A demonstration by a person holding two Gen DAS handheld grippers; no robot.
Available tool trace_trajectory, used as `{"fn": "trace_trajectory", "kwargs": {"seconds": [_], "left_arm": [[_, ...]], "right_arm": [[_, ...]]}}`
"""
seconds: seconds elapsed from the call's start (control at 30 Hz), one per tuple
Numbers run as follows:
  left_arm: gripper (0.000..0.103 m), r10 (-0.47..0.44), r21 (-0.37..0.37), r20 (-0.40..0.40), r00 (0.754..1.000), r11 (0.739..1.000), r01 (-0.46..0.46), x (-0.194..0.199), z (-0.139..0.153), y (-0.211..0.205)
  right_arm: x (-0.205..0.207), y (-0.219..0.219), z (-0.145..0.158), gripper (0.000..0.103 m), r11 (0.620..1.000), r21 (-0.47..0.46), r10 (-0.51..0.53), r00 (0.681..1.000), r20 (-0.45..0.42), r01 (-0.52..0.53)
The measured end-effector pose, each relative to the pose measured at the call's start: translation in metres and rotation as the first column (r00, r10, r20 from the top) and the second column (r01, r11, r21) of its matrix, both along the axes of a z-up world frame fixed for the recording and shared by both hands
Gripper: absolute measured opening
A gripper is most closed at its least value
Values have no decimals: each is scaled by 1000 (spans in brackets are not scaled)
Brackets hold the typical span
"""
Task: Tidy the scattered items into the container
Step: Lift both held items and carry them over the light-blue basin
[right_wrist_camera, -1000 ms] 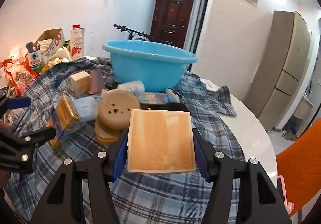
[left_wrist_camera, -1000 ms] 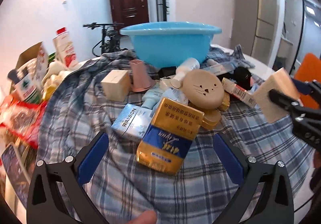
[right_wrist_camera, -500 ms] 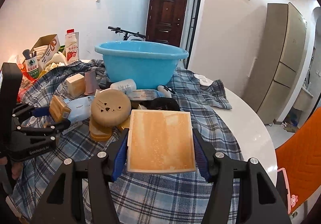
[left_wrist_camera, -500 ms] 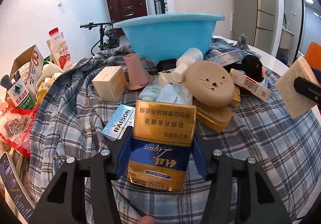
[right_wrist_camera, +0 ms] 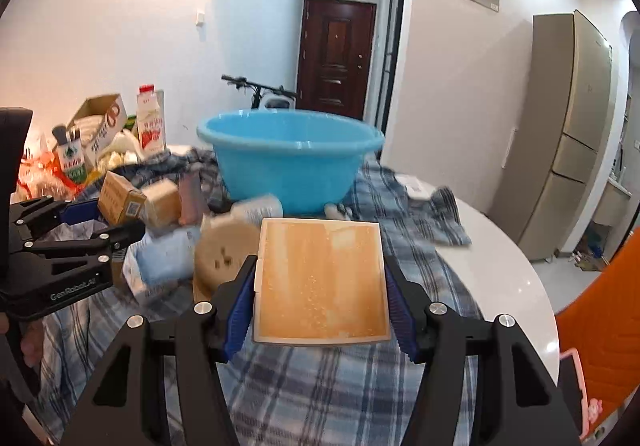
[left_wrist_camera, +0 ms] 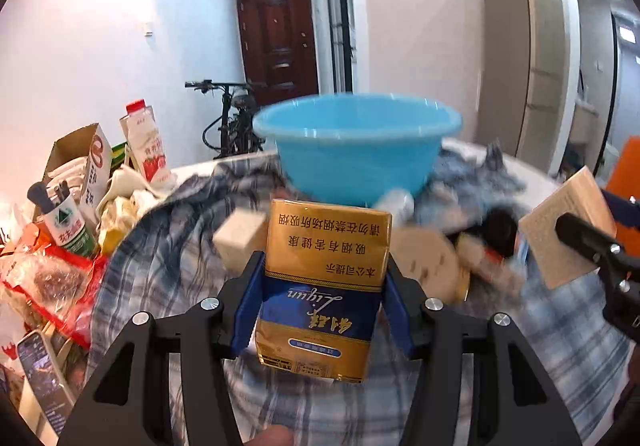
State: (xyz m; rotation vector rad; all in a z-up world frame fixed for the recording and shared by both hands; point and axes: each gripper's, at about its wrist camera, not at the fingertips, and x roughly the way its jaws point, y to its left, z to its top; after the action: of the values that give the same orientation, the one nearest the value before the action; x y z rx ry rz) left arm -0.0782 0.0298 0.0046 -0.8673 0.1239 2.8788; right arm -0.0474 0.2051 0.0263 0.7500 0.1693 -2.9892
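A blue plastic basin [left_wrist_camera: 356, 146] [right_wrist_camera: 290, 162] stands at the back of the plaid-covered table. My left gripper [left_wrist_camera: 322, 298] is shut on a gold and blue carton [left_wrist_camera: 324, 282] and holds it above the cloth in front of the basin; the carton also shows in the right wrist view [right_wrist_camera: 120, 202]. My right gripper [right_wrist_camera: 320, 286] is shut on a flat tan wooden box [right_wrist_camera: 322, 278], also lifted; the box shows at the right of the left wrist view [left_wrist_camera: 568, 230]. A round tan cat-face case [right_wrist_camera: 224, 250], a wooden cube [left_wrist_camera: 240, 242], a white bottle [right_wrist_camera: 260, 208] and a pink cup [right_wrist_camera: 190, 198] lie between grippers and basin.
A plaid cloth [right_wrist_camera: 360, 386] covers the round white table [right_wrist_camera: 516, 270]. Milk carton [left_wrist_camera: 146, 144], cardboard box [left_wrist_camera: 80, 162] and snack bags [left_wrist_camera: 44, 282] crowd the left side. An orange chair [right_wrist_camera: 596, 330] is at the right. A bicycle [left_wrist_camera: 228, 118] stands behind.
My left gripper has closed on the gold and blue carton and lifted it off the cloth toward the basin. My right gripper has stayed shut on the wooden box, lifted.
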Motion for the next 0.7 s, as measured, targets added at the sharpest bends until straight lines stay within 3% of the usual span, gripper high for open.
{"fn": "trace_trajectory", "kwargs": {"seconds": [0.23,0.43,0.6,0.7], "left_arm": [[54,2,111,0,1000,994,-2,-35,31,-10],[54,-6,131,-39,999,991,11,-57,61,-13],[54,15,100,-103,995,995,-5,-74,90,-11],[54,12,141,-112,994,990,4,-87,101,-14]], "right_arm": [[-31,-4,44,62,1000,-30,-5,993,-117,2],[-66,-16,76,62,1000,-26,9,989,-149,-13],[-95,-26,97,62,999,-25,27,984,-174,-32],[-113,-29,108,62,998,-45,31,982,-187,-40]]}}
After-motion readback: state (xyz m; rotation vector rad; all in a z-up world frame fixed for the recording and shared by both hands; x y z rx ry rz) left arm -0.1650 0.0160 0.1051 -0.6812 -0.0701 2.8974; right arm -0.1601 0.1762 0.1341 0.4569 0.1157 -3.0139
